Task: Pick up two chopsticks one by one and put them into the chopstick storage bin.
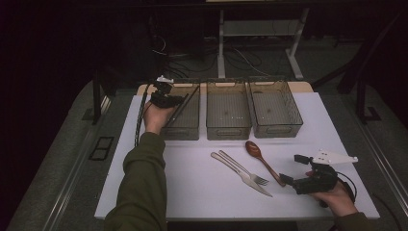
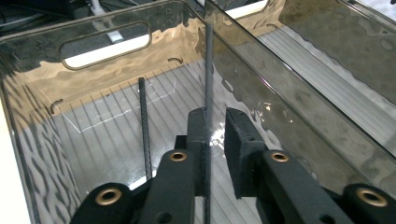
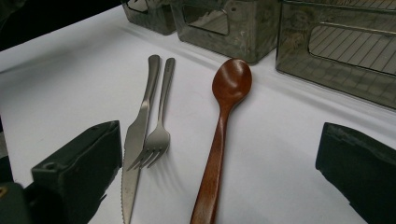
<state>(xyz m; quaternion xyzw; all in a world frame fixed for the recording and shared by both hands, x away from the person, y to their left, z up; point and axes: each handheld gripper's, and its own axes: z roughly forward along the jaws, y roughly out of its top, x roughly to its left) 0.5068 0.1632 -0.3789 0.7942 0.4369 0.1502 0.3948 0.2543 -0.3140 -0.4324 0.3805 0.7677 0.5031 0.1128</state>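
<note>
White desk [image 1: 202, 192] carries three smoked clear bins in a row at its far side: left bin [image 1: 185, 126], middle bin [image 1: 227, 115], right bin [image 1: 275, 108]. Landmark: middle bin. Just in front of it, on the bare desk top, lie a knife [image 1: 240, 174] and a fork [image 1: 244, 168] side by side, touching or nearly so; handles toward the middle bin, blade tip and tines toward the person's right. A brown wooden spoon [image 1: 262, 161] lies just right of them, apart from the fork, bowl toward the bins, handle running toward the right gripper [image 1: 292, 169]. That gripper sits at the near right of the desk, well in front of the middle bin; fingers spread wide, nothing between them; the spoon handle points into the gap in the right gripper view. Left gripper [image 2: 217, 133] hangs over the left bin, fingers at a narrow gap with one thin dark chopstick [image 2: 208, 84] standing between them, against the left finger; firm grip cannot be told. A second chopstick [image 2: 144, 126] lies inside that bin, leaning lengthwise along its ribbed floor.
</note>
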